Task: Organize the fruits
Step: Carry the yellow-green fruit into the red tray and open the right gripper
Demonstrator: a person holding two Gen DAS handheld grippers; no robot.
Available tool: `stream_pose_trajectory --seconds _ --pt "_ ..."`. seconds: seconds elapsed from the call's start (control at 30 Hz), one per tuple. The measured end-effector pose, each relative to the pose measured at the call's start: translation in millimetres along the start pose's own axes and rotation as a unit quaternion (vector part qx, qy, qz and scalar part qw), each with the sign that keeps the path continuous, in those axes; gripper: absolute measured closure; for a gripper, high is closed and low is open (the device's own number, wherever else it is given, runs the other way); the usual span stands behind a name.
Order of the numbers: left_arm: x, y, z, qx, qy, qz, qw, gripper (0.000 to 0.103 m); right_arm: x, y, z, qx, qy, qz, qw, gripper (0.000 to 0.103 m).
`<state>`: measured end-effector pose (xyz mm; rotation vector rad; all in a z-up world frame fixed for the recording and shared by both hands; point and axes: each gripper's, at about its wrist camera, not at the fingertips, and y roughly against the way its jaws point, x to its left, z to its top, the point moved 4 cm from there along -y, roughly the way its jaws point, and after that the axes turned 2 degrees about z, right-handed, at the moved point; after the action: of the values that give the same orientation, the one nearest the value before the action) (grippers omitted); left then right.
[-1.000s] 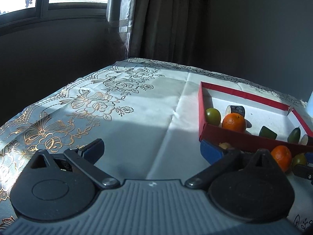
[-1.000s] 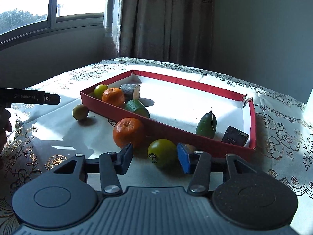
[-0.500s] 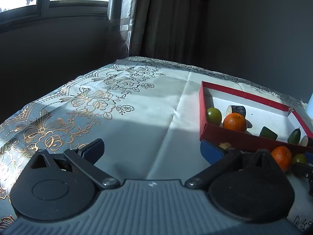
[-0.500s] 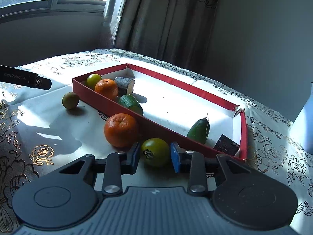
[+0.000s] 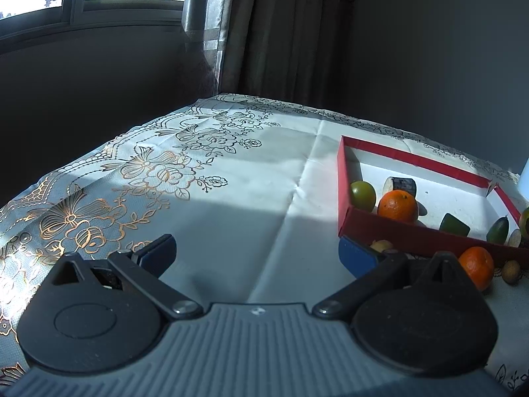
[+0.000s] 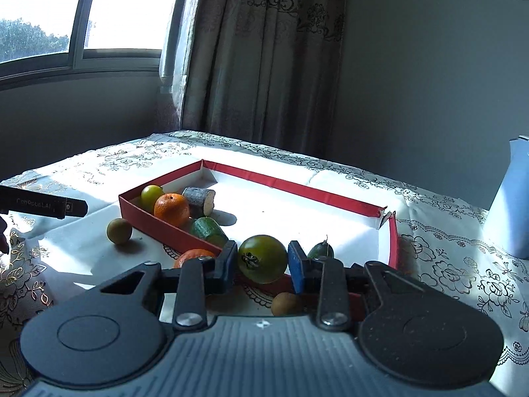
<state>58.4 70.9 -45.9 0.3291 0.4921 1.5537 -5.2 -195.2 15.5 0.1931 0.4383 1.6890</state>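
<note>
My right gripper [image 6: 263, 261] is shut on a green round fruit [image 6: 262, 258] and holds it just above the cloth, in front of the red-walled tray [image 6: 299, 188]. Inside the tray lie an orange [image 6: 171, 209], a yellow-green fruit [image 6: 151, 196], a grey cut piece [image 6: 199, 200], a green cut piece [image 6: 208, 230] and a small green fruit [image 6: 320, 250]. Outside it, an orange [image 6: 191, 256] is partly hidden by my left finger, and two small brown fruits [image 6: 119, 230] [image 6: 287, 303] rest on the cloth. My left gripper [image 5: 256, 253] stands open over bare cloth, left of the tray [image 5: 413, 160].
A floral tablecloth [image 5: 165, 178] covers the table. A pale blue jug [image 6: 510, 198] stands at the right. The left gripper's dark body [image 6: 43, 205] reaches in from the left edge of the right wrist view. Curtain and wall close off the far side.
My right gripper closed on the green fruit and lifted it off the cloth; a small brown fruit now shows beneath it. The left gripper stayed where it was.
</note>
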Motion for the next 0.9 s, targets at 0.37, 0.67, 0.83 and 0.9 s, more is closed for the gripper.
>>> stream_pose_trajectory --seconds 0.37,0.67,0.83,0.9 --pt "-0.3 -0.8 -0.2 0.003 -0.003 0.006 1.0 0.0 -27.7 -55.1 9.0 0.025 -0.054 0.0 0.998 0.071" --pt "-1.2 -2.0 -0.2 0.005 -0.004 0.007 1.0 0.0 -30.4 -70.6 -6.2 0.057 -0.067 0.003 0.996 0.07" --pt "-0.3 -2.1 -0.3 0.005 -0.004 0.009 0.9999 0.0 -32.0 -67.1 -4.8 0.05 -0.071 0.001 0.996 0.063" --pt "0.8 -1.5 -0.4 0.004 -0.003 0.011 0.9999 0.0 -34.3 -59.7 -1.7 0.043 -0.081 -0.003 0.996 0.046"
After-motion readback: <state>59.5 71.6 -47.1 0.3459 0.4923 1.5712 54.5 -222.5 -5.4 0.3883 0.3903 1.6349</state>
